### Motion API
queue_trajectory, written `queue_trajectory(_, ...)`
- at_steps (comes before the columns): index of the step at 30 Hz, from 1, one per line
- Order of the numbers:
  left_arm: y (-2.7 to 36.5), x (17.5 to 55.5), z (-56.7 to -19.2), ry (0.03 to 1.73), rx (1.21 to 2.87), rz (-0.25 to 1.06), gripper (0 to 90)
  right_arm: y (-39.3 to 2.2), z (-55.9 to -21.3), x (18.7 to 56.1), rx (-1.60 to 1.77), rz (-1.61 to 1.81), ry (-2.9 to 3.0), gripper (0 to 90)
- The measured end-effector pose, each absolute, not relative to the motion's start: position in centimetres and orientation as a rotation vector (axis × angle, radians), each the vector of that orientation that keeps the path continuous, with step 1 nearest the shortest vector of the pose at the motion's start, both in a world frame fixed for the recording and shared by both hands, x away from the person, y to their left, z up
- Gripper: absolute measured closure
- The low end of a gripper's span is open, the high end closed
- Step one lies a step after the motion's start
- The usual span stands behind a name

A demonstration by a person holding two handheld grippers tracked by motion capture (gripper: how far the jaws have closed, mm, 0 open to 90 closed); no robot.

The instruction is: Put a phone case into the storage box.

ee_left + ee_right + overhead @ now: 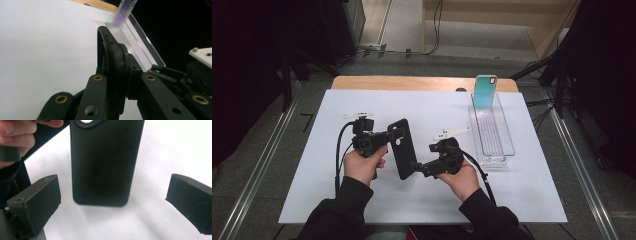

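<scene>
A black phone case (pixel 401 147) is held by its camera-hole end, and my left gripper (pixel 391 136) is shut on that end. In the left gripper view the case's edge (pixel 113 57) stands clamped between my left gripper (pixel 117 87) jaws. My right gripper (pixel 416 166) is open at the case's near end. In the right gripper view the case (pixel 103 162) hangs ahead of my right gripper (pixel 113 197), and both pads (pixel 37 197) stand wide apart, touching nothing. The case's lower end hangs close over the white board, casting a shadow on it.
A clear plastic tray (pixel 511 146) lies at the right of the white board (pixel 362 200), with a teal phone case (pixel 485 91) standing upright at its far end. The wooden table edge (pixel 412 82) shows behind. Cables trail from both grippers.
</scene>
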State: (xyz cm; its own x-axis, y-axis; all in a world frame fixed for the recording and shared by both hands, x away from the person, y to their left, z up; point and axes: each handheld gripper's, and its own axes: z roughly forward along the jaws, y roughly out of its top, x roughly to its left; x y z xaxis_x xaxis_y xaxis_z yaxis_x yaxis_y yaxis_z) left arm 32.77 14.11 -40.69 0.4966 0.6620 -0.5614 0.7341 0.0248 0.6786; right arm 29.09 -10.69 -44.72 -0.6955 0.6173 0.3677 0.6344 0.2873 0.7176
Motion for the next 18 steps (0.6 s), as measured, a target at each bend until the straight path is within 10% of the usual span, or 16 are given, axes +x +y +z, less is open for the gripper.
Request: queue_trajectory(18, 13.0, 31.0, -41.8, 1.035, 1.689, 0.07, 82.0, -12.3, -44.5, 28.5, -1.208, -1.523, -2.572, 0.0)
